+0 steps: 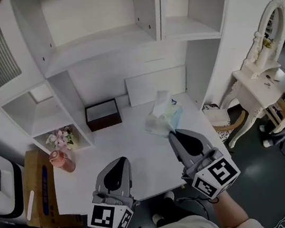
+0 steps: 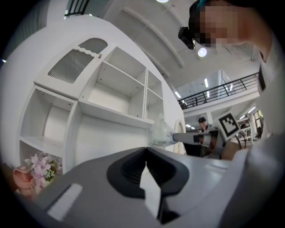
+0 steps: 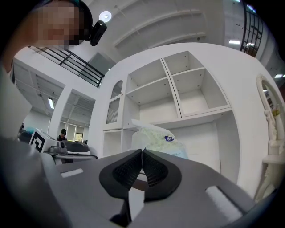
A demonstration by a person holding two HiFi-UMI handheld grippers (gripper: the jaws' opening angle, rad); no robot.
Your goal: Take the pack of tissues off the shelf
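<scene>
Two grippers are in front of me, and only the right gripper (image 1: 173, 132) is working. Its jaws are pressed together on the near edge of the pack (image 1: 163, 115), pinching the thin wrapper between the black ribbed pads. The left gripper (image 1: 122, 161) has its tips closed too, but holds nothing. It sits well to the left of the pack, over the near part of the desk (image 1: 134, 163).

The pack lies straight off the right jaw tips, on their far side. From the left gripper view it hangs out beyond the jaws, clear of the shelves (image 1: 104, 41), which look bare. It is over the right half of the desk, and I cannot tell whether its underside touches the surface. Its long axis seems to run away from the jaws toward the far wall, leaning a little left. I judge that the next move is to lower it flat and let go, and only the right hand is placed to do that.

The pack is soft and crinkled, a pale bluish-green film with a small blue mark, and it sags under its own weight, so an edge pinch could slip. The desk is smooth matte white. A dark box (image 1: 102, 115) sits far left, well apart from the pack.
</scene>
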